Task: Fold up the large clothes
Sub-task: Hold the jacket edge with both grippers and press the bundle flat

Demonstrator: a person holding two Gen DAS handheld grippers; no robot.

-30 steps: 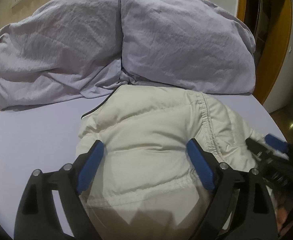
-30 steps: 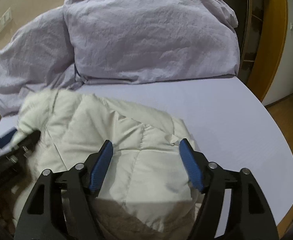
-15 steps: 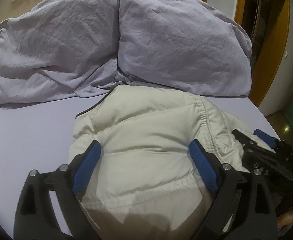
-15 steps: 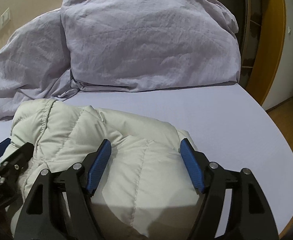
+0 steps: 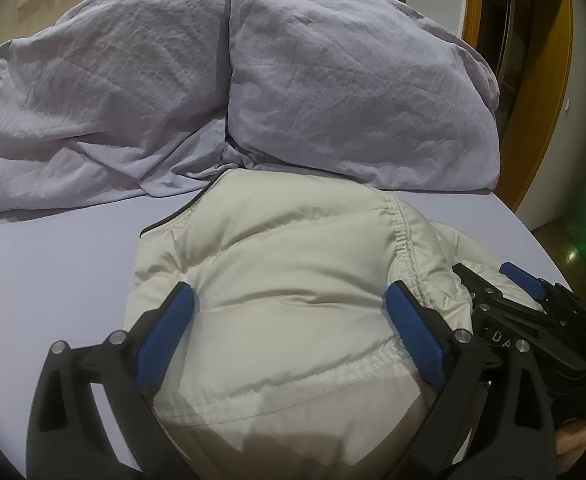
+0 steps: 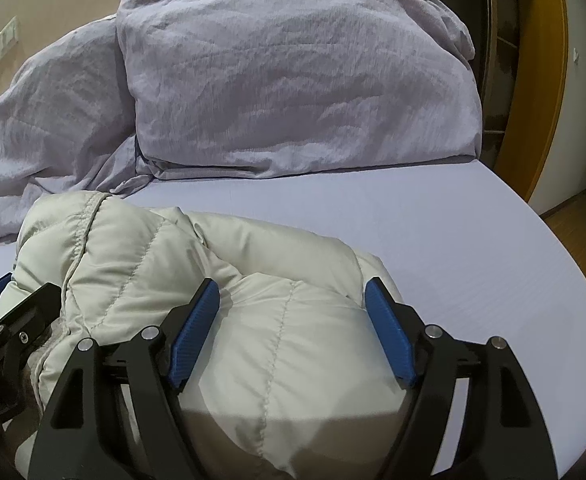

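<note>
Right now my left claw (image 5: 289, 312) and right claw (image 6: 293, 304) are both standing apart, having just been opening, straddling the bundled cream puffer jacket (image 5: 293, 272) lying on the lilac bed (image 6: 433, 232) near the pillows (image 5: 345, 96).

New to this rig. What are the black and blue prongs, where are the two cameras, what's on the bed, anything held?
No robot arm: a person holds a two-finger gripper in each hand, each with a fisheye camera looking along its black fingers and blue pads. The left wrist view shows the left gripper, with the right gripper at its right edge. The right wrist view shows the right gripper. A cream puffer jacket lies bunched on the lilac bed, with two pillows behind. Both grippers' jaws have just been opening; the jacket lies between them, not gripped.
</note>
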